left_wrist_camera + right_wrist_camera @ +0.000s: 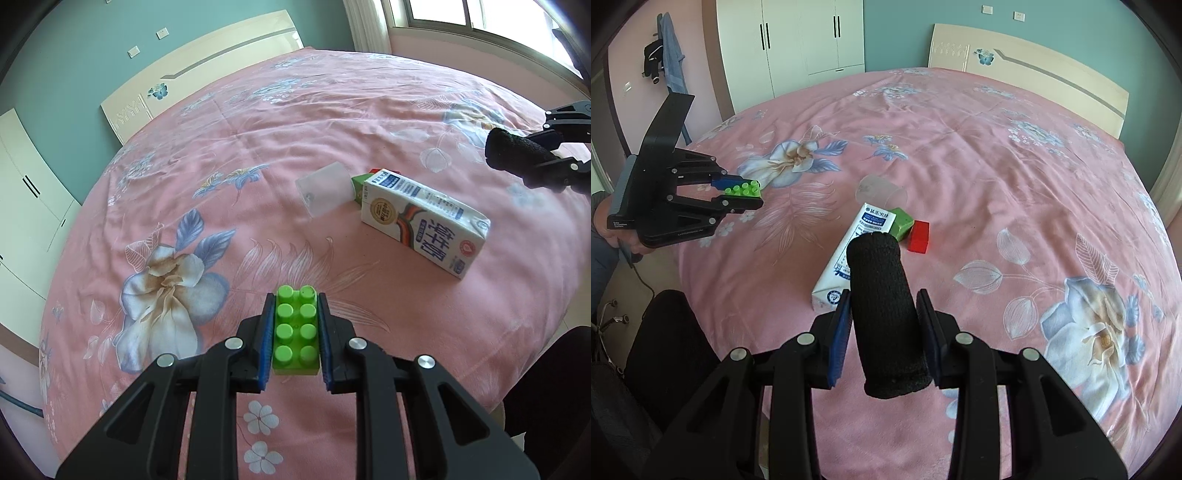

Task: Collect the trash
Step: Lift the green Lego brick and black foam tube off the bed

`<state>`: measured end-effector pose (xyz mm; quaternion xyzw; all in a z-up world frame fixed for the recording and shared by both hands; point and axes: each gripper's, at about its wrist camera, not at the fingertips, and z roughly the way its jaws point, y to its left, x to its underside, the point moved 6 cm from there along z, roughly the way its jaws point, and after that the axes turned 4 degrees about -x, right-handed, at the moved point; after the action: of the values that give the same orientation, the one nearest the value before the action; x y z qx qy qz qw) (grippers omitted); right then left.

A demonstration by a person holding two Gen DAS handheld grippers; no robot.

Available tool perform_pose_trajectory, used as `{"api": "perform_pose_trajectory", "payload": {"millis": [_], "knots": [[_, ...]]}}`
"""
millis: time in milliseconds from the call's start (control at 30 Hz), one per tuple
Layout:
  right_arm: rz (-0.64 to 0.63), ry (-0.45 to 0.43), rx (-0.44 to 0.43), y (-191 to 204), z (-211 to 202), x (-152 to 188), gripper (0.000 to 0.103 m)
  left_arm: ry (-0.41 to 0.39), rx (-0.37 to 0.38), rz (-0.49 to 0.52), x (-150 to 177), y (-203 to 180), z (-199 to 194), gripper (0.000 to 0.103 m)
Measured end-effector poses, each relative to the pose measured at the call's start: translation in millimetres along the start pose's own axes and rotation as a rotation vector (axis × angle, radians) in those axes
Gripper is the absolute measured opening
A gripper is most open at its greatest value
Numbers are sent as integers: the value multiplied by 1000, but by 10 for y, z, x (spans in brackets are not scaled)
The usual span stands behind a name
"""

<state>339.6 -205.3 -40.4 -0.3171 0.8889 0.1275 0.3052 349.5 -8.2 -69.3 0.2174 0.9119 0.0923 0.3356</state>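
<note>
Black left fingers (295, 295) clamp a green brick (296, 332); right fingers (884, 299) grip a black foam roll (886, 314), both angled down.

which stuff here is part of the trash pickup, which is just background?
Job:
- green brick in left gripper
- black roll in right gripper
- milk carton
- plastic cup
- green block
- red block

Background:
- bedspread
- headboard
- wardrobe

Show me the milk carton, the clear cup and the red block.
Milk carton (424, 223), left wrist view, printed side face.
Clear cup (325, 192), left wrist view, side wall.
Red block (919, 237), right wrist view, front face.
</note>
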Motion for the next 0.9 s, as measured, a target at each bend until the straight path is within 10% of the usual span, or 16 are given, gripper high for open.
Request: {"api": "perform_pose_trajectory", "payload": {"millis": [900], "knots": [[-72, 57, -51, 1383, -328, 1194, 36, 4, 88, 68, 1243, -716, -709, 24]]}}
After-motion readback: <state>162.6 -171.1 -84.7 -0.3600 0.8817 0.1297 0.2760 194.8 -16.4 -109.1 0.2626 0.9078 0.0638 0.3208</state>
